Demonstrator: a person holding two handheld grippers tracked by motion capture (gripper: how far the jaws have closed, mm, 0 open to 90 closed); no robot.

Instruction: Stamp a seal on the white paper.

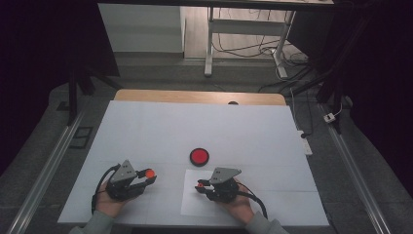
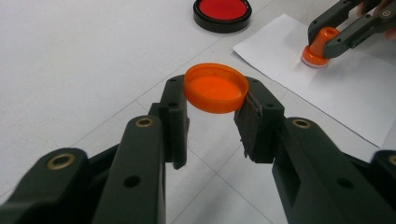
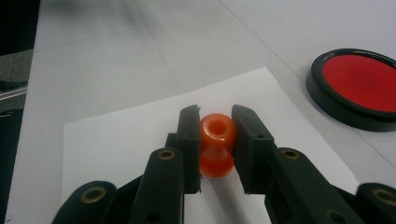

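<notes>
Orange cap (image 2: 215, 88) sits clamped in the left gripper (image 2: 212, 121) at frame centre; the right gripper (image 3: 215, 140) clamps an orange knob (image 3: 216, 144) on paper (image 3: 126, 140).

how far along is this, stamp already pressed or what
Done: the orange cap is off and clamped in the left gripper above the table. In hand: the right gripper holds the orange stamp base-down on the white paper. No mark shows on the paper. Likely left: lifting it, recapping. The red ink pad sits open nearby.
</notes>
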